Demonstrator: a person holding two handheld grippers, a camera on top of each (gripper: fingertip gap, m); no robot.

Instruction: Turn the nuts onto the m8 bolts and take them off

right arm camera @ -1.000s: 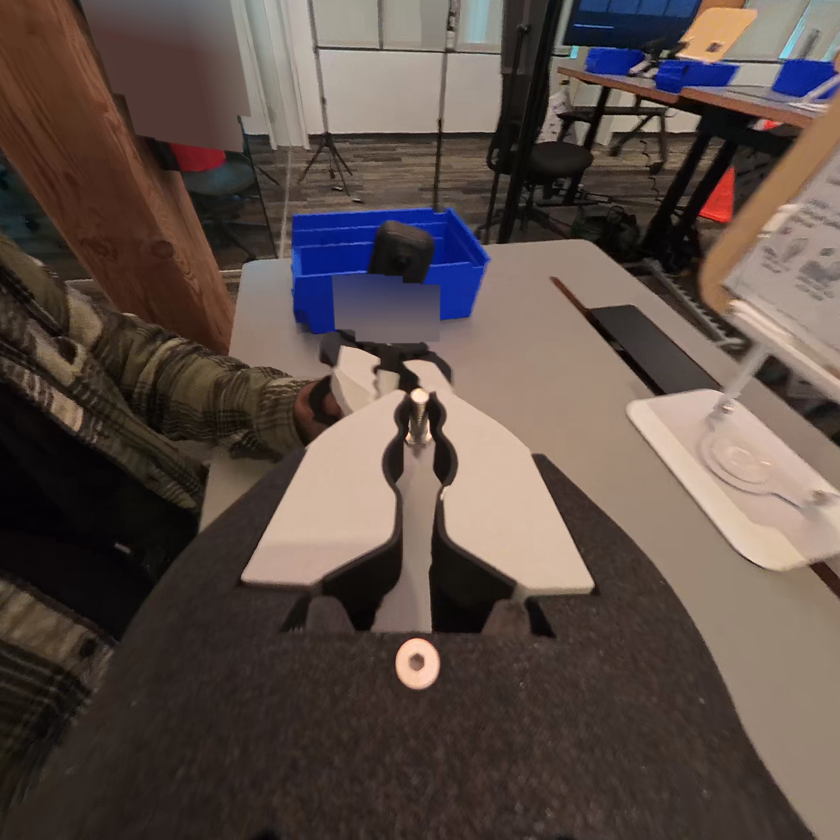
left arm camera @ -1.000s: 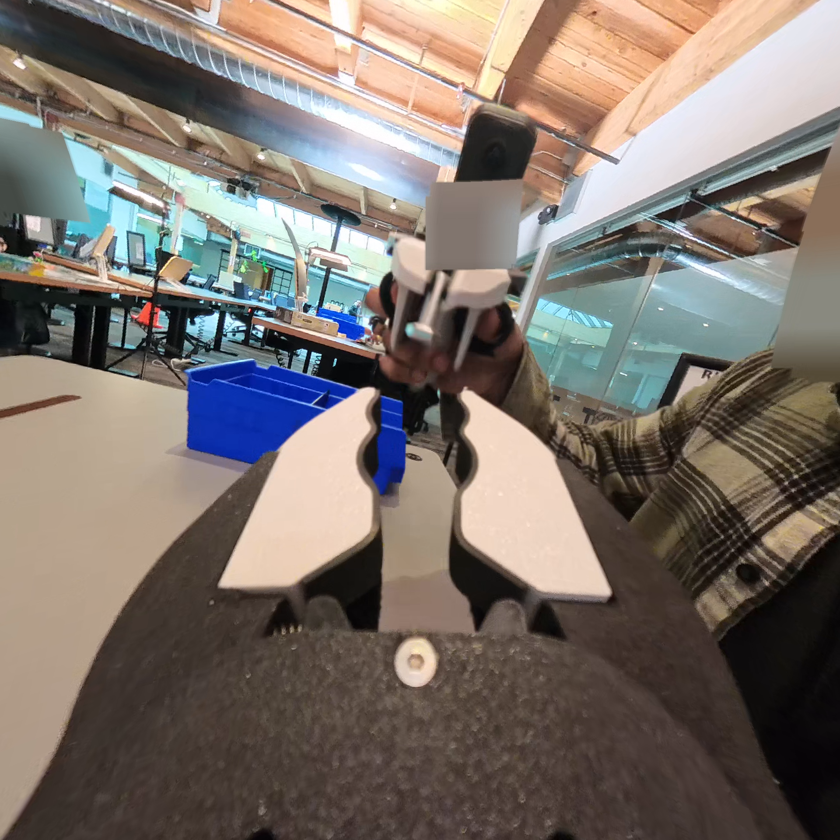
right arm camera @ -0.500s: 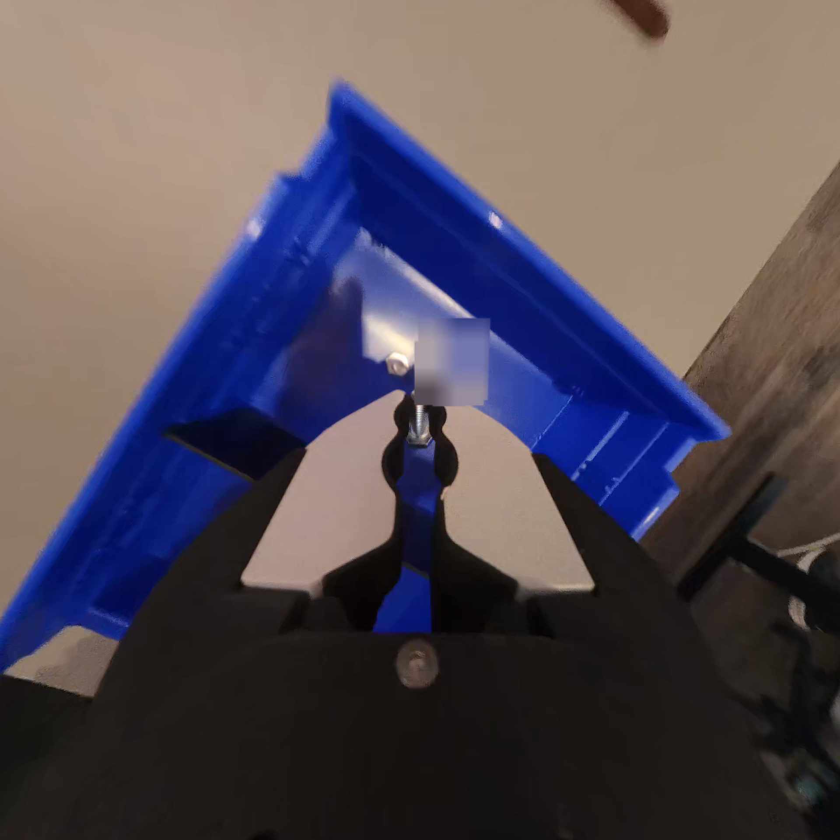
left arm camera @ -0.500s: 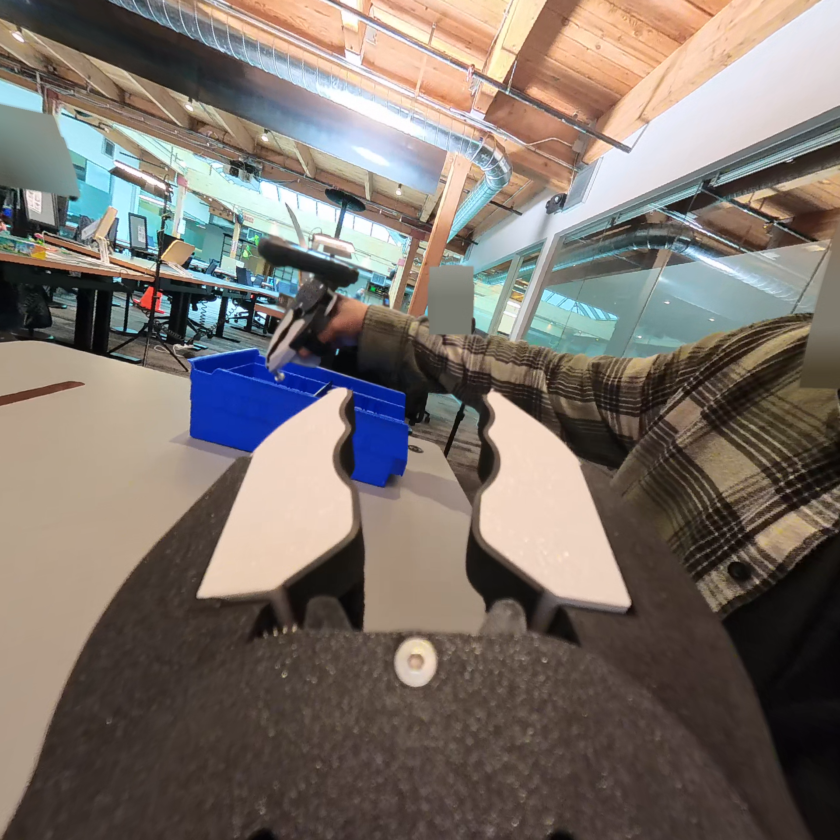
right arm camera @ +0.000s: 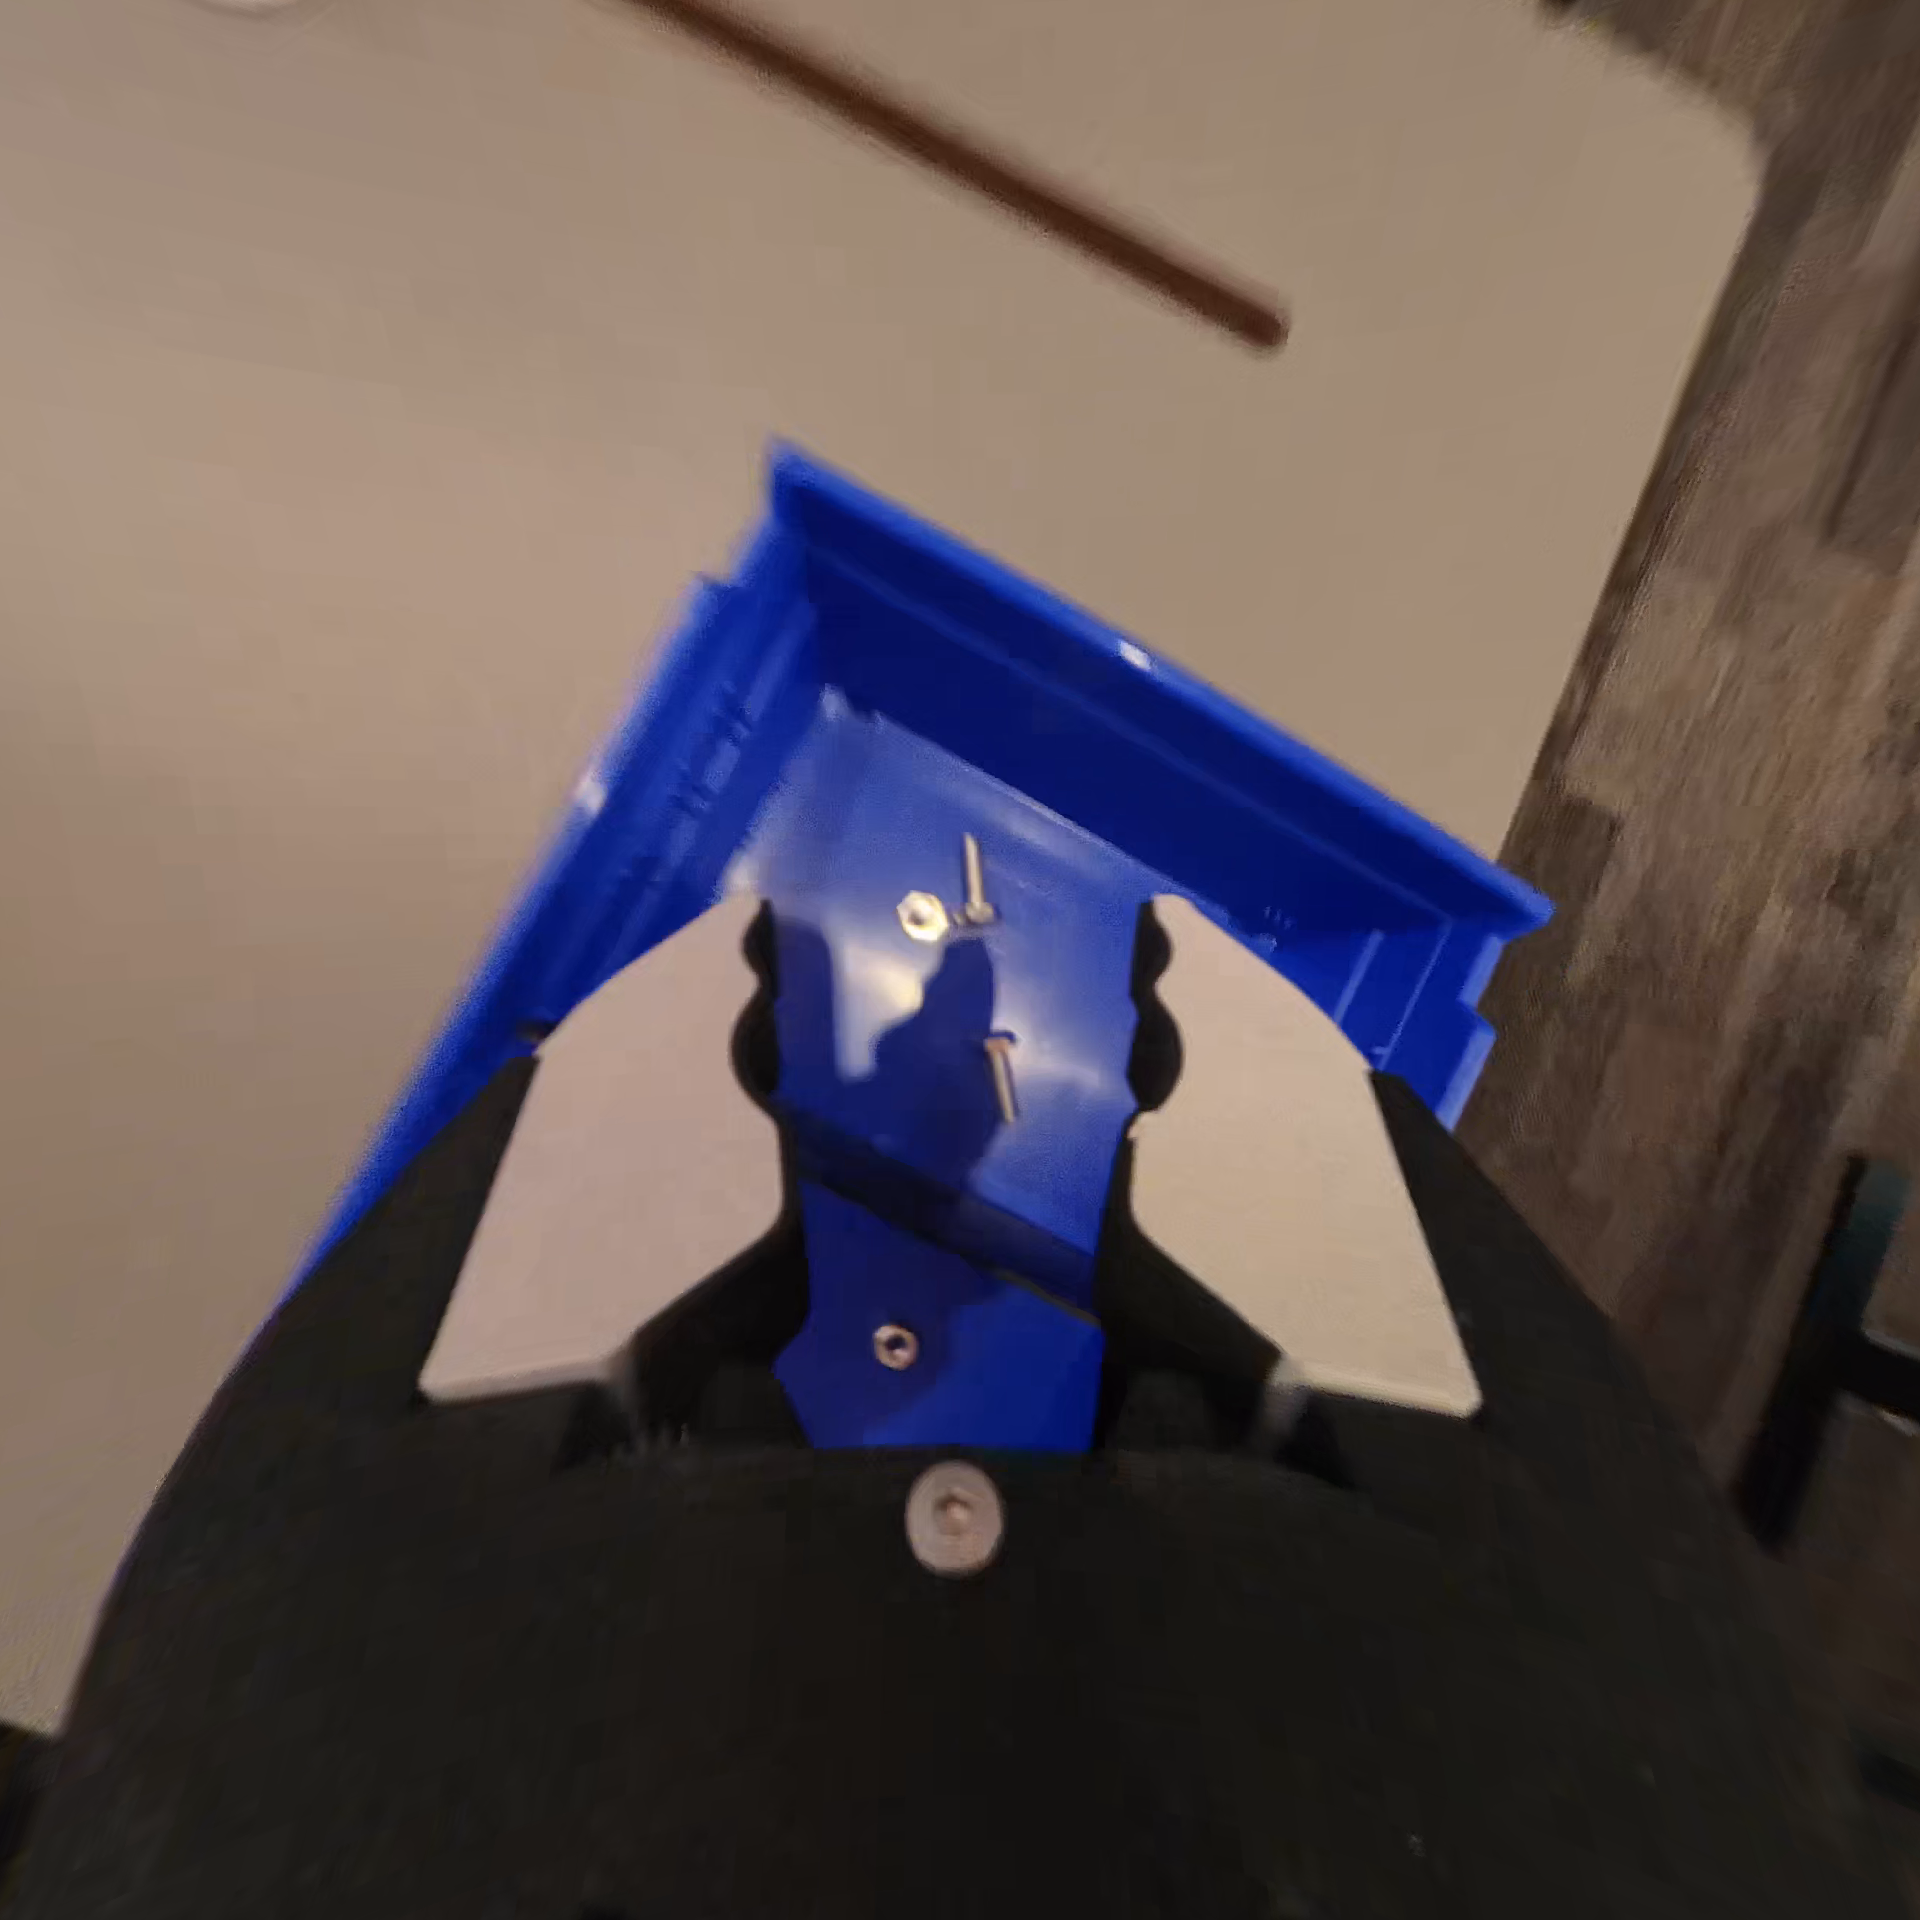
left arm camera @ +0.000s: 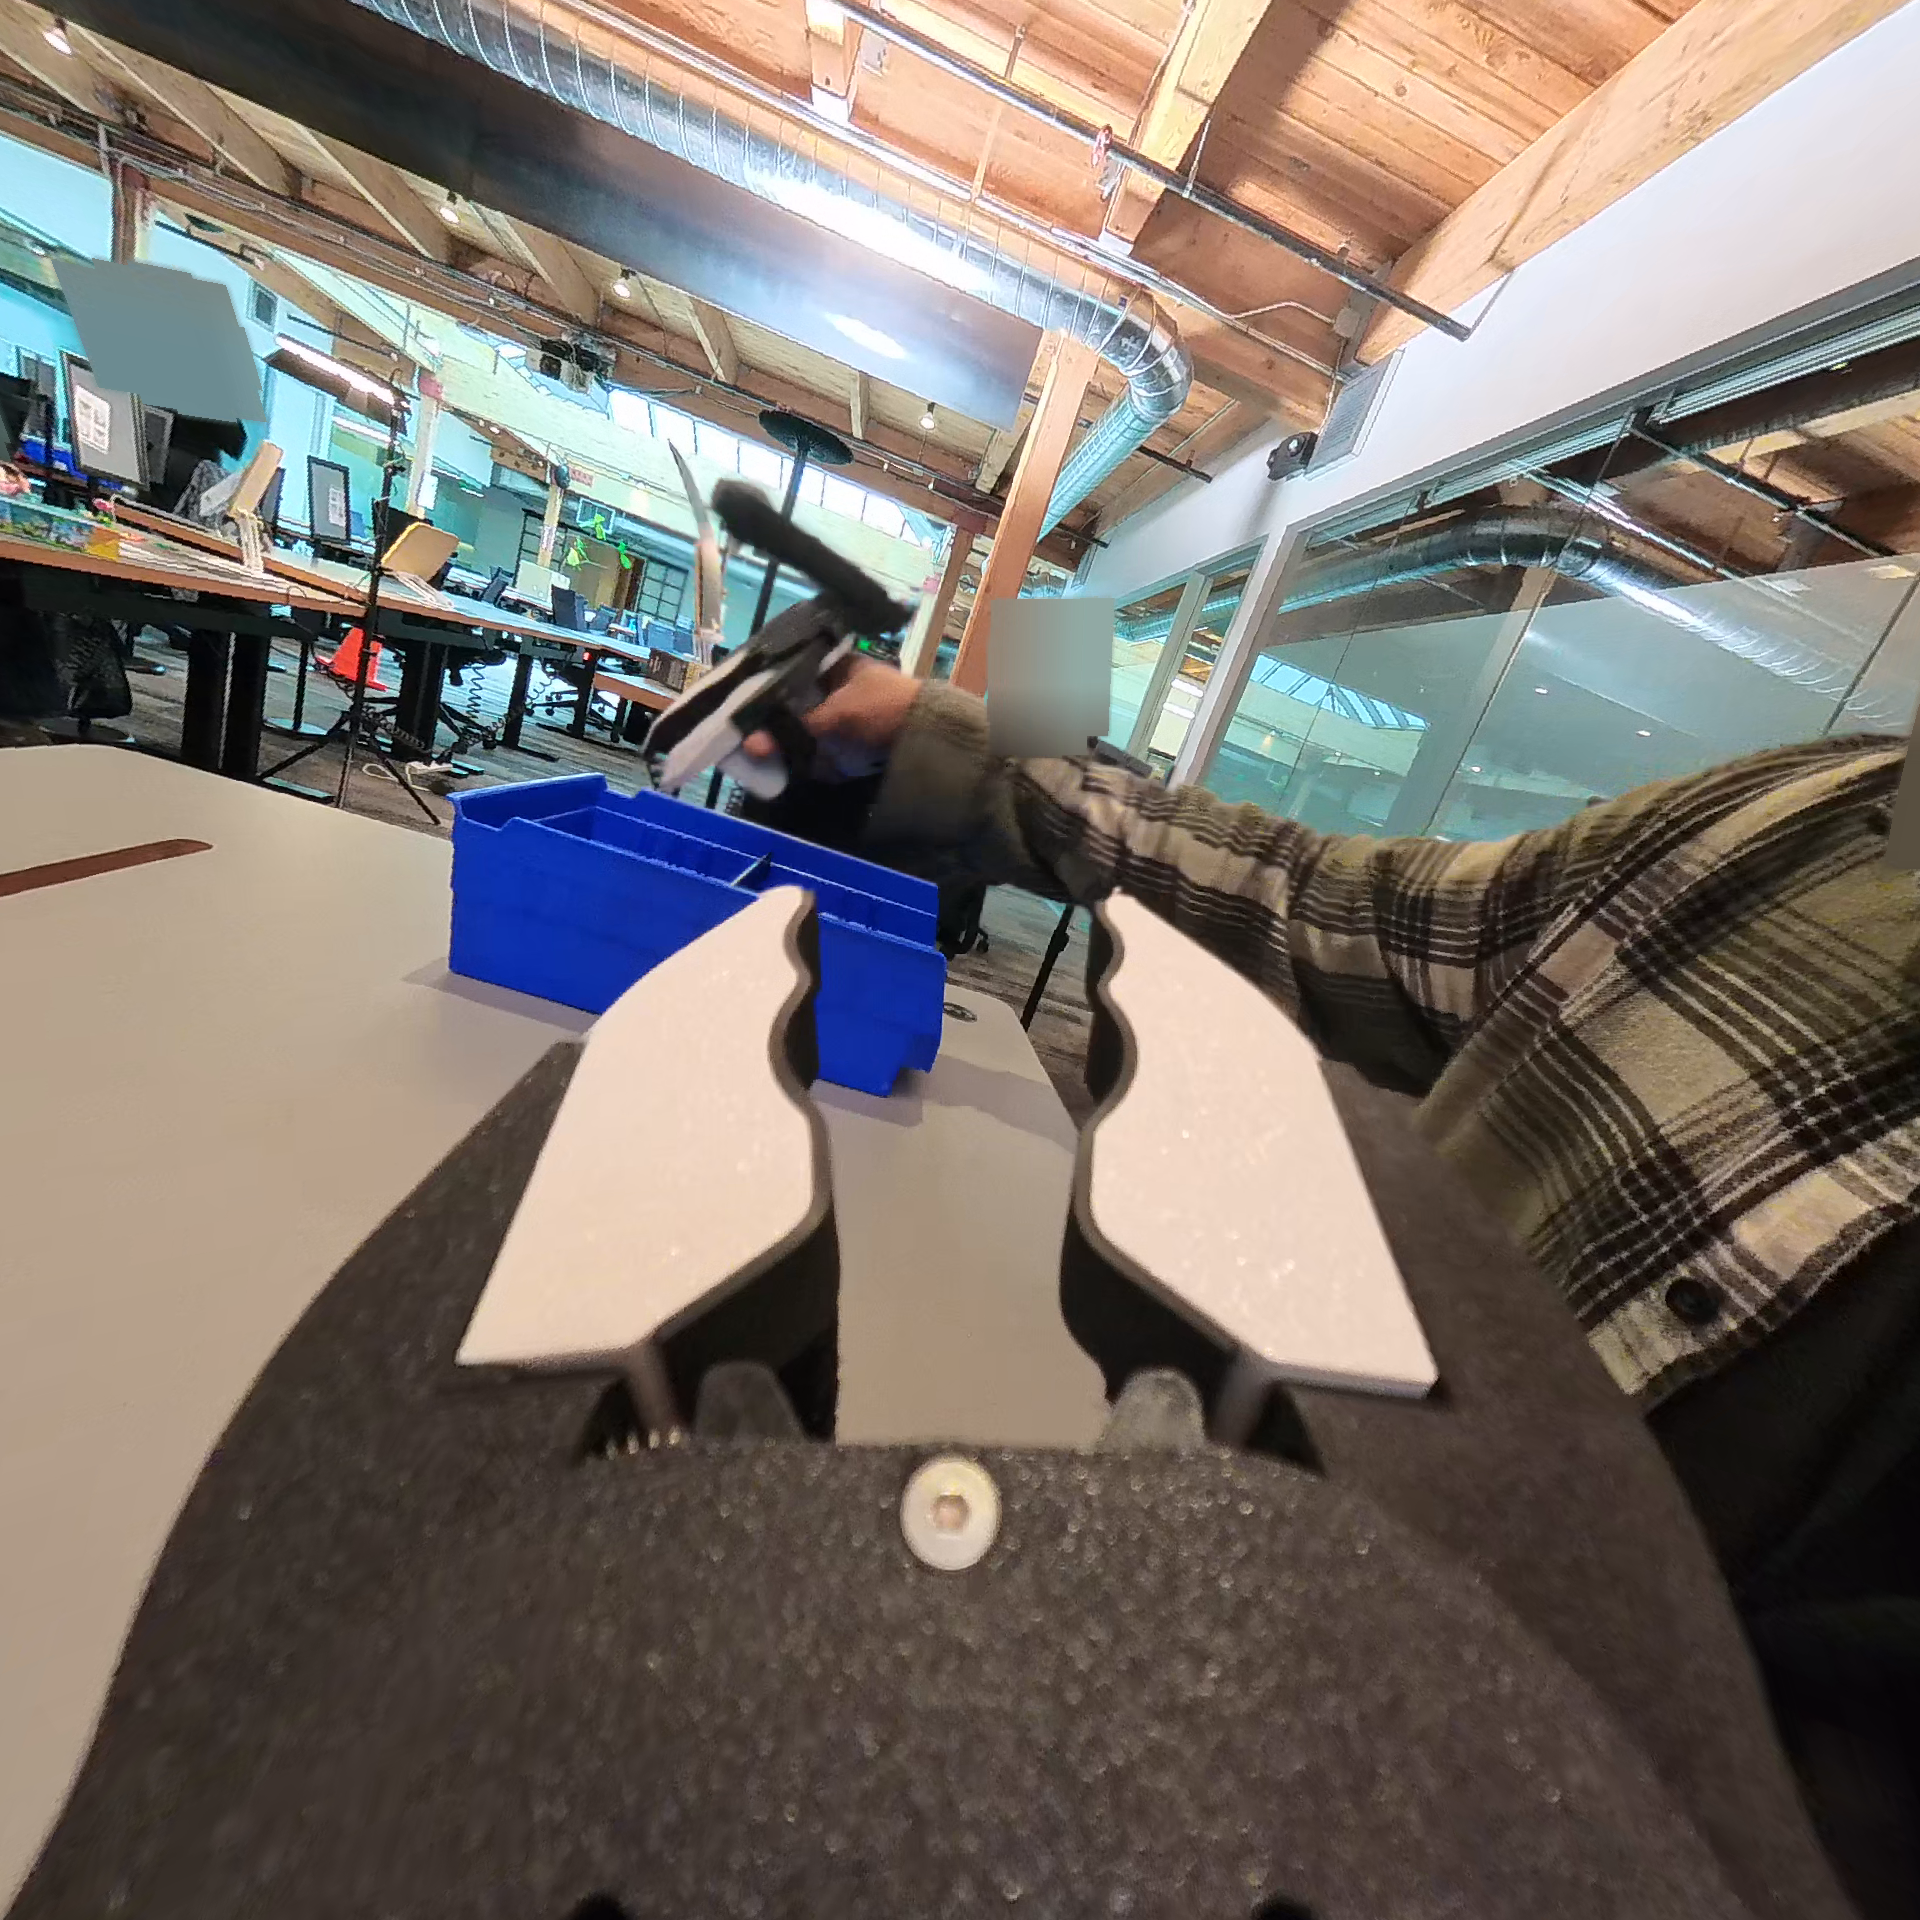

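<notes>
Two views from hand-held grippers over a light grey table [left arm camera: 208,1039]. In the left wrist view, the left gripper [left arm camera: 951,997] fills the lower half of the frame, its two pale fingers [left arm camera: 686,1122] spread apart with nothing between them, only bare tabletop showing through the gap. Just above the fingertips, in the middle of the frame, sits a blue bin [left arm camera: 623,904] with a dark divider inside. Above the bin's right end, near the centre of the frame, the right gripper [left arm camera: 717,727] is held by a hand [left arm camera: 862,707] and tilts down toward the bin; it is blurred. A plaid sleeve [left arm camera: 1455,935] runs from that hand to the right edge. An open office with desks and wooden ceiling beams fills the upper part. The right wrist view looks steeply down into the same blue bin [right arm camera: 1143,707], which crosses the centre of the frame as a corner. The right gripper [right arm camera: 951,935] stands wide open and grips nothing; its fingers [right arm camera: 644,1039] frame the bin floor. On that floor, in the centre of the frame, a nut [right arm camera: 920,916] lies just beside the head of one bolt [right arm camera: 974,883], and a second bolt [right arm camera: 1001,1081] lies a little lower, apart from them. Below the divider, in the nearer compartment, another nut [right arm camera: 894,1343] lies alone. The picture is somewhat blurred.
</notes>
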